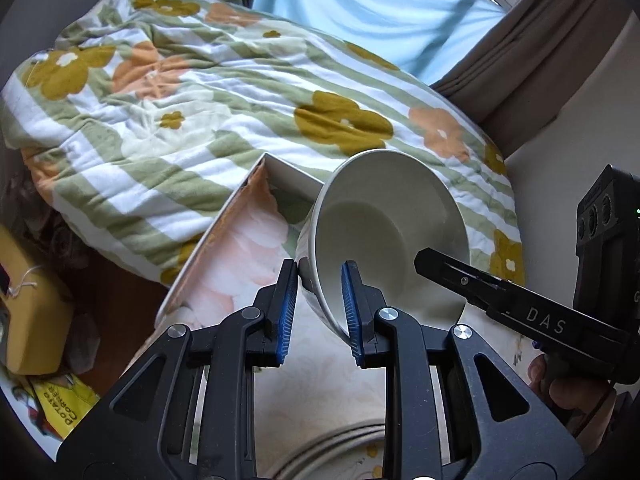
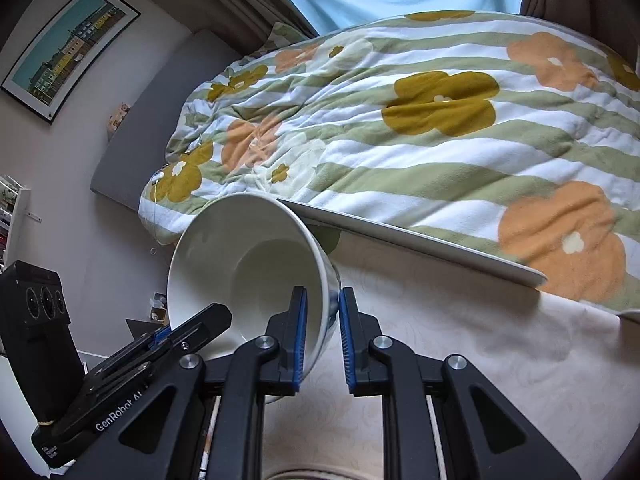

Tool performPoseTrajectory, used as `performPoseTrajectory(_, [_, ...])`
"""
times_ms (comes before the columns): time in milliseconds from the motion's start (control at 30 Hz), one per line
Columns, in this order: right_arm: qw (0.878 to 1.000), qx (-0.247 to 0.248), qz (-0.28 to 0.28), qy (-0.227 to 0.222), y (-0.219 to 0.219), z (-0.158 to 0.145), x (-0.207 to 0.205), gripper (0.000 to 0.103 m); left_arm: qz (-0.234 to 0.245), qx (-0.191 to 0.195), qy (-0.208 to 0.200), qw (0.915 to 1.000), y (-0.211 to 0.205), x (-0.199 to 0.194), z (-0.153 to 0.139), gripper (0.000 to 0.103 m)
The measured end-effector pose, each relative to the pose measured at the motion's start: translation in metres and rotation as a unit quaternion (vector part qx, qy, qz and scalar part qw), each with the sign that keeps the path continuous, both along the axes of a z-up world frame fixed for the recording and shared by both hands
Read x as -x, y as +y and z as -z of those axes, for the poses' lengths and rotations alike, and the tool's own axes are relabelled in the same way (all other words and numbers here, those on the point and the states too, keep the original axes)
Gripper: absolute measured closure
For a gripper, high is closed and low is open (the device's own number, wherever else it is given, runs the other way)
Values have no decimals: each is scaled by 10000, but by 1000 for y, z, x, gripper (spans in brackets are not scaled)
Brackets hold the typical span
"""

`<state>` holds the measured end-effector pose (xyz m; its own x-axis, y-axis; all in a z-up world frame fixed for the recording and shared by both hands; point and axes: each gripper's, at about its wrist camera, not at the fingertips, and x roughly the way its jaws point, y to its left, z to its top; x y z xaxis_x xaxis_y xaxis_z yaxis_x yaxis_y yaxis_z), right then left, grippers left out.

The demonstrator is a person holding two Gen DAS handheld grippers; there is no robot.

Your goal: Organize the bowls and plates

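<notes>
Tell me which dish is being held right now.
The white bowl, tilted, its rim clamped by the left gripper and the right gripper; the patterned plate lies flat below, ungripped.

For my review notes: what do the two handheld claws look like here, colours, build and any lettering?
Both are black angular frames with silver rivets and ribbed blue pads. The left claw carries white "GenRobot AI" lettering on its side; the right claw reads "DAS". Each has a black box-shaped module with round lenses behind it.
</notes>
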<state>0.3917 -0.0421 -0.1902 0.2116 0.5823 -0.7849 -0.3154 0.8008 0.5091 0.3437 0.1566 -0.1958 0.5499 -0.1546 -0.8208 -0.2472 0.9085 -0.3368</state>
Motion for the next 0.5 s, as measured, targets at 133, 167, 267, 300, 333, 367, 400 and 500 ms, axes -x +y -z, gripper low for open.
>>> performPoseTrajectory(133, [9997,-70,211,-134,-40,-22,32,88,226,-80,-158,9996,-43,26,-27,83])
performPoseTrajectory(167, [9995,-79,269,-176,-53,-27,41,88,292,-86,-185,9994,-54,32,-32,83])
performPoseTrajectory(267, [9985,-91,464,-292,-94,-40,68,88,532,-87,-246,9982,-94,53,-46,83])
performPoseTrajectory(300, [9980,-72,541,-331,-110,-44,78,88,618,-101,-266,9977,-108,60,-49,83])
performPoseTrajectory(333, [9975,-54,601,-366,-122,-47,87,88,717,-114,-289,9969,-125,69,-53,83])
performPoseTrajectory(367, [9968,-31,687,-405,-140,-51,98,88,782,-112,-300,9964,-138,75,-55,83])
performPoseTrajectory(400, [9963,-10,752,-427,-152,-53,106,88,862,-104,-313,9957,-152,82,-57,83])
performPoseTrajectory(500, [9941,36,975,-482,-192,-58,133,88,1113,-75,-316,9933,-196,104,-60,83])
